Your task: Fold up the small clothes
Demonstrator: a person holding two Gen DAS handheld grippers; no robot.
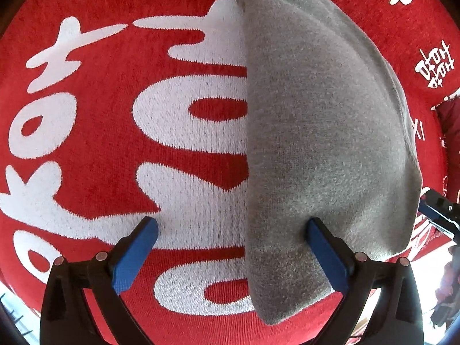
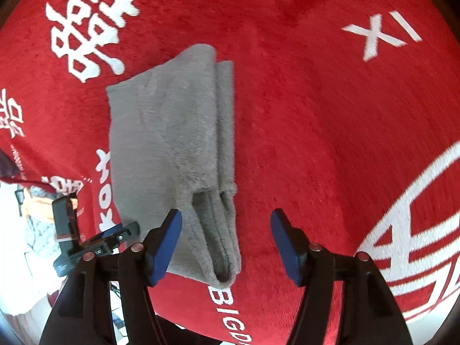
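Red blanket (image 2: pixel 302 100) bears folded grey garment (image 2: pixel 172 132).

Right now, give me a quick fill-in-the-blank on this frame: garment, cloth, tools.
1. The folded garment lying on the cloth is ____ in colour.
2. The cloth under it is red with ____ lettering.
3. The left tool has its jaws ____, one blue pad over the garment and one over the cloth.
4. The pads of the right tool are ____ in colour.

Missing words: grey; white; open; blue
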